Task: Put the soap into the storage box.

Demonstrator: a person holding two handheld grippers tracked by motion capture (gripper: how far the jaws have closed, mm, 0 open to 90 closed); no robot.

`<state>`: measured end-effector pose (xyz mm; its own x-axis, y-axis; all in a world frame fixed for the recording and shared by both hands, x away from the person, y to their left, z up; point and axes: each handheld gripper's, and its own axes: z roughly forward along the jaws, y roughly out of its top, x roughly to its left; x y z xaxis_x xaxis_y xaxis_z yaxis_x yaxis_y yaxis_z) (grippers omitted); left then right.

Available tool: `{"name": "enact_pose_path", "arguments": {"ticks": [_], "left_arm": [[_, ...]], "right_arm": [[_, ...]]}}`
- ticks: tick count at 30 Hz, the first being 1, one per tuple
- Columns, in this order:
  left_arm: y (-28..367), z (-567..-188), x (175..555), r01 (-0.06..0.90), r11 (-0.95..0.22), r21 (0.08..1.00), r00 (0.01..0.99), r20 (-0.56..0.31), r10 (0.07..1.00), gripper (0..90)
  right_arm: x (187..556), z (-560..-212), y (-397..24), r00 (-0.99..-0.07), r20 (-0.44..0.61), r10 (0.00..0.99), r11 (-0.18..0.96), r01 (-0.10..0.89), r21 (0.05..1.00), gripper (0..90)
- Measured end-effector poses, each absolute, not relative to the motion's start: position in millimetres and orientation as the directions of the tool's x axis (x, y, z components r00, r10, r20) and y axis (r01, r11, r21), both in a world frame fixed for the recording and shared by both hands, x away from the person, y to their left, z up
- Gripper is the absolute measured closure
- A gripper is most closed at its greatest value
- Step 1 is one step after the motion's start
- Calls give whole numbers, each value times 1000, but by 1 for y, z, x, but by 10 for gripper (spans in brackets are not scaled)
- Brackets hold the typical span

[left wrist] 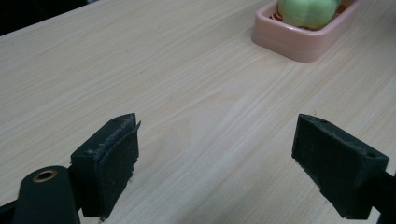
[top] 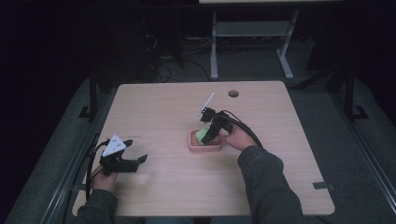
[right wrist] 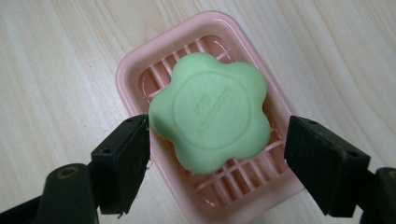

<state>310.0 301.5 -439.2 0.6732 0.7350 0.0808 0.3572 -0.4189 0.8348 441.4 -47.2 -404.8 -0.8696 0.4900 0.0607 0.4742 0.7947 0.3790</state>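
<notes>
Resting in pink soap dish [right wrist: 140,70] near table [top: 163,107] centre: green flower-shaped soap [right wrist: 210,112]. Right gripper [right wrist: 217,149] straddles it, jaws open, left pad touching. Left gripper [left wrist: 217,158] open, near left edge.

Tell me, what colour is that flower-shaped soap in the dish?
The soap is light green, lying in a pink slatted dish; the right gripper view shows it best.
</notes>
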Motion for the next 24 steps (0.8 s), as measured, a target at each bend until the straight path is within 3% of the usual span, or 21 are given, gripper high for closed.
{"name": "enact_pose_path", "arguments": {"ticks": [24], "left_arm": [[302, -440, 308, 361, -421, 832, 673, 80, 735, 144]], "right_arm": [[434, -391, -65, -858, 74, 509, 769, 491, 410, 223]]}}
